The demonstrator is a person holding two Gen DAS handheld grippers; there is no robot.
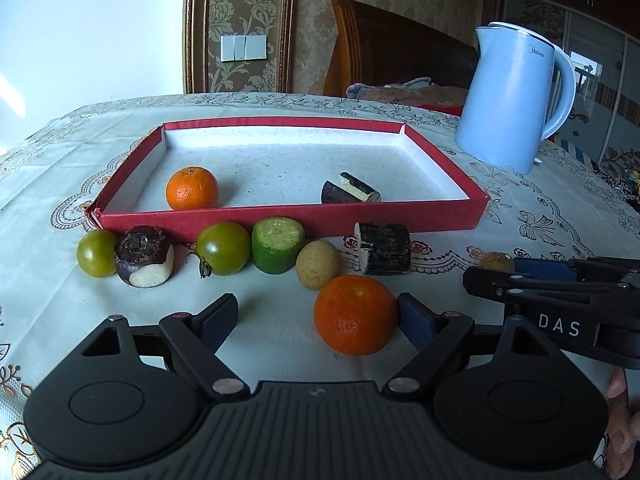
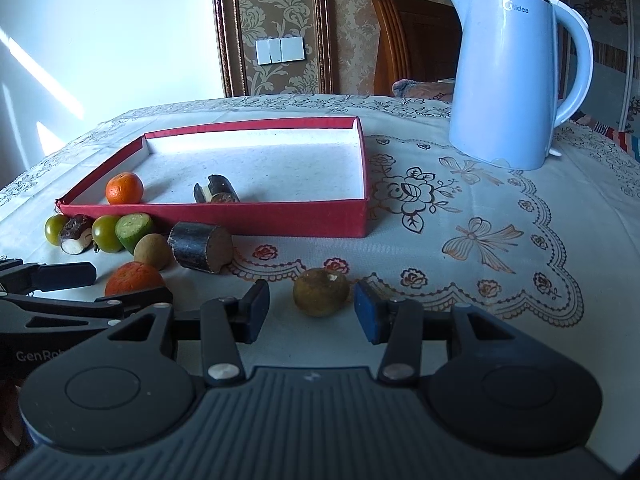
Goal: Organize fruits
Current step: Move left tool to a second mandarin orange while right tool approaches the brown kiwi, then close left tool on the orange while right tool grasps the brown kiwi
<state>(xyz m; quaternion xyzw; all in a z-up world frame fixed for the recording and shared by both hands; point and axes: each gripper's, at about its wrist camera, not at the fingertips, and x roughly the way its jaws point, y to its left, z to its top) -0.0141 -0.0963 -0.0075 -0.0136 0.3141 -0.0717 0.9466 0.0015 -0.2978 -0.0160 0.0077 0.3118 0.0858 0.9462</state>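
— Which fruit are they going for first?

— Two at once, I'd say. The near orange (image 1: 355, 314) is sitting on the tablecloth (image 2: 500, 216) in front of the red tray (image 1: 288, 222), and the left gripper (image 1: 318, 318) is standing wide around it. One blue pad looks to be touching its side, the other is well clear, so nothing is being gripped yet.

— And the other hand?

— The right gripper (image 2: 311, 309) is straddling a small brownish fruit (image 2: 320, 291) lying apart from the rest. Its jaws are only part-way spread, with a gap showing on both sides of the fruit, so it isn't clamping either.

— Why the tray?

— It seems to be where everything is going. Another orange (image 1: 192, 188) and a dark cut piece (image 1: 351, 191) are already lying inside.

— What's waiting?

— A row just beside the tray's front wall: two green tomatoes (image 1: 223, 248), a peeled dark bulb (image 1: 145, 256), a green cut chunk (image 1: 277, 245), a pale round fruit (image 1: 319, 264) and a dark cut log (image 1: 385, 248).

— And the kettle (image 2: 516, 76)?

— It's standing well off to the side, out of the way, I'd guess.
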